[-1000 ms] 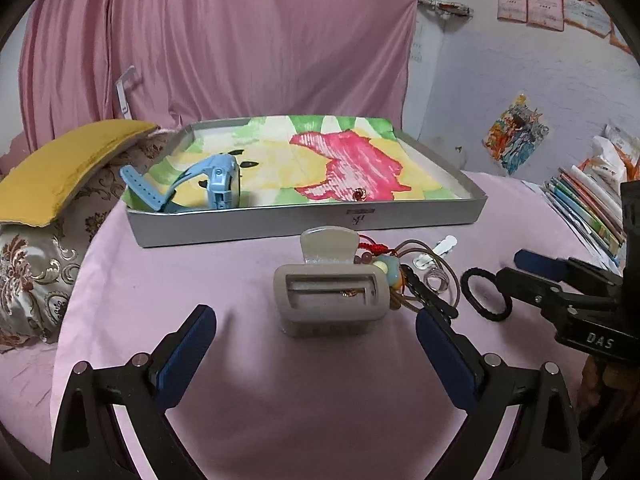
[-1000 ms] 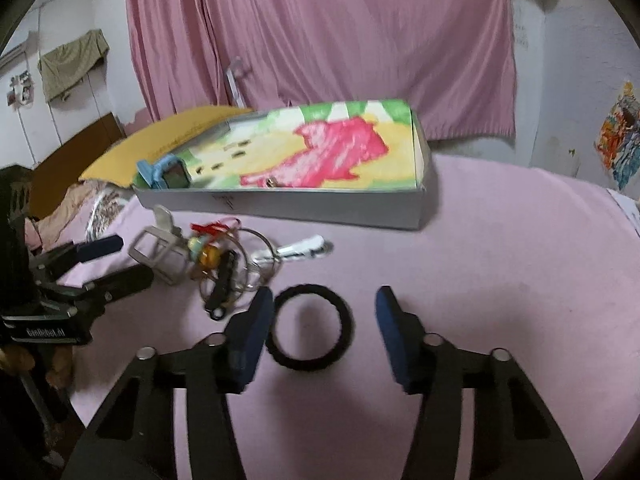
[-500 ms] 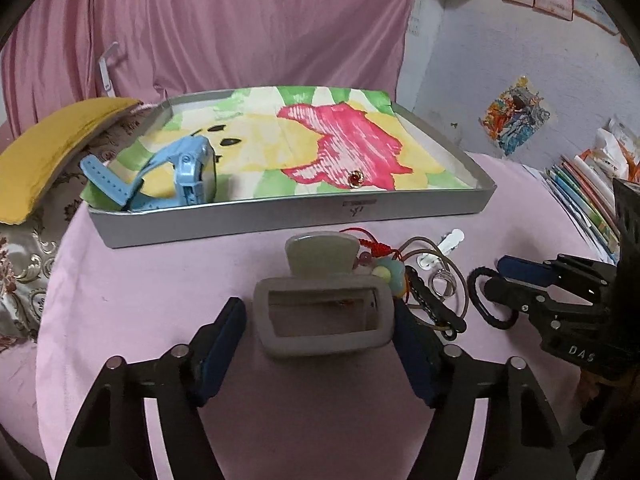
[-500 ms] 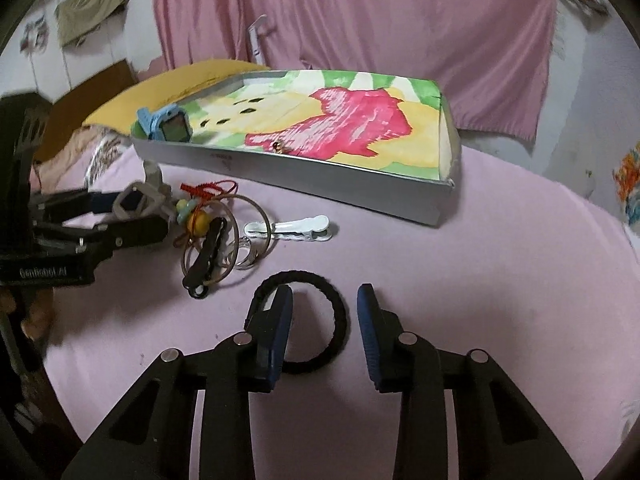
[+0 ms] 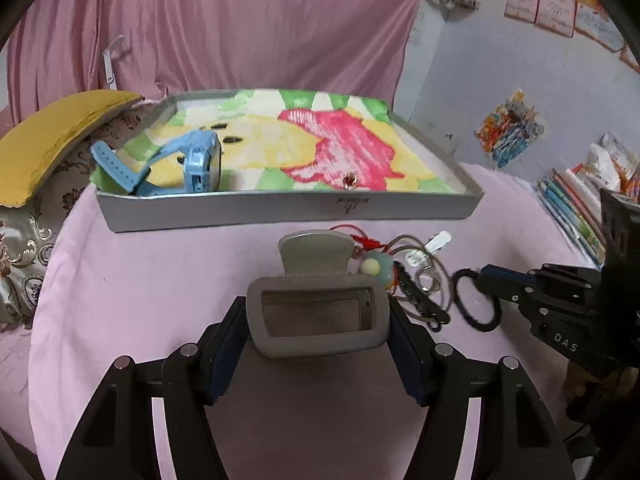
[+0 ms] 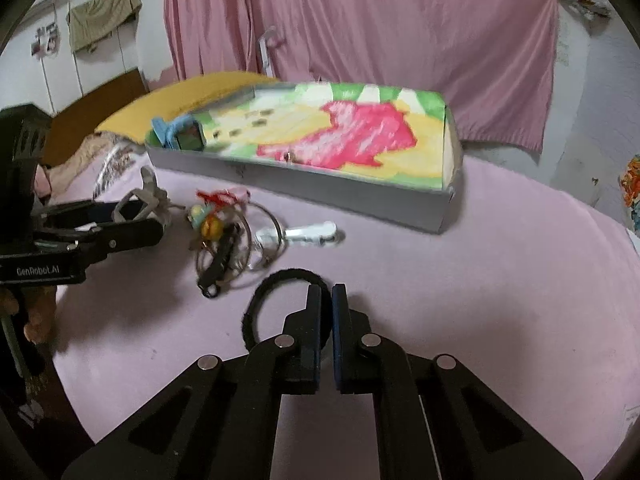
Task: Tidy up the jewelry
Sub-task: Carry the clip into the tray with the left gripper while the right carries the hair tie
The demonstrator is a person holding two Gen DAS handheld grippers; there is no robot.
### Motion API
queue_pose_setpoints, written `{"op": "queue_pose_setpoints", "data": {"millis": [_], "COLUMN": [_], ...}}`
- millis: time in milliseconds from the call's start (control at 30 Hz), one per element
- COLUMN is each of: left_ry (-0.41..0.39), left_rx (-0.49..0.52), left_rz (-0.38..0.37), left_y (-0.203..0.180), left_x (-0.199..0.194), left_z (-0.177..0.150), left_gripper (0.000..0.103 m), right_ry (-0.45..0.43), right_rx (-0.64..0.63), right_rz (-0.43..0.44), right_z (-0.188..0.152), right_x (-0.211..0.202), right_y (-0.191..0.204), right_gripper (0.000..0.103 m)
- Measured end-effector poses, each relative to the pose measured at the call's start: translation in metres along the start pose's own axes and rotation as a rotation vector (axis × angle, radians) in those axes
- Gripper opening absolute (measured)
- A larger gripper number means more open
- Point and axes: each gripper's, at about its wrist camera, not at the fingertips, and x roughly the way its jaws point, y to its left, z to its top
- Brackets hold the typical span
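Note:
My left gripper (image 5: 318,312) is shut on a grey hair claw clip (image 5: 318,316) on the pink tablecloth; it also shows in the right wrist view (image 6: 136,204). My right gripper (image 6: 326,292) is shut on the rim of a black hair tie (image 6: 276,300), which also shows in the left wrist view (image 5: 476,300). A pile of bangles, beads and a black clip (image 5: 408,276) lies between them, with a white clip (image 6: 312,232) beside it. A shallow tray (image 5: 288,208) with a coloured lining holds a blue watch (image 5: 188,164) and a small ring (image 5: 351,179).
A yellow cushion (image 5: 48,132) lies left of the tray. Books (image 5: 572,208) are stacked at the right. A pink curtain (image 5: 224,24) hangs behind the table.
My left gripper moved forward and closed on the grey claw clip. My right gripper moved forward and closed on the black hair tie's rim.

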Motion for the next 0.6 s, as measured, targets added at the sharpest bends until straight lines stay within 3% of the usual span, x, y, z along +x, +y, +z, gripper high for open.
{"op": "queue_pose_setpoints", "data": {"millis": [267,467,600], "left_ry": [-0.217,-0.369,-0.479], "left_rx": [-0.010,-0.010,0.002], "left_rz": [-0.007,0.018,0.049], "left_y": [-0.003,-0.010,-0.016], "left_x": [-0.033,-0.047,-0.051], "left_z": [0.009,0.026,0.041], "left_gripper": [0.064,0.064,0.064], "right_ry": [-0.232,-0.473,-0.554], "right_rx": [0.016,0.060,0.076], "right_rz": [-0.009,-0.025,-0.035], "right_z": [0.022,0.044,0.060], "right_x": [-0.039,-0.058,-0.057], "right_y": [0.008,0.010,0.007], "right_gripper": [0.004,0.004,0.004]}}
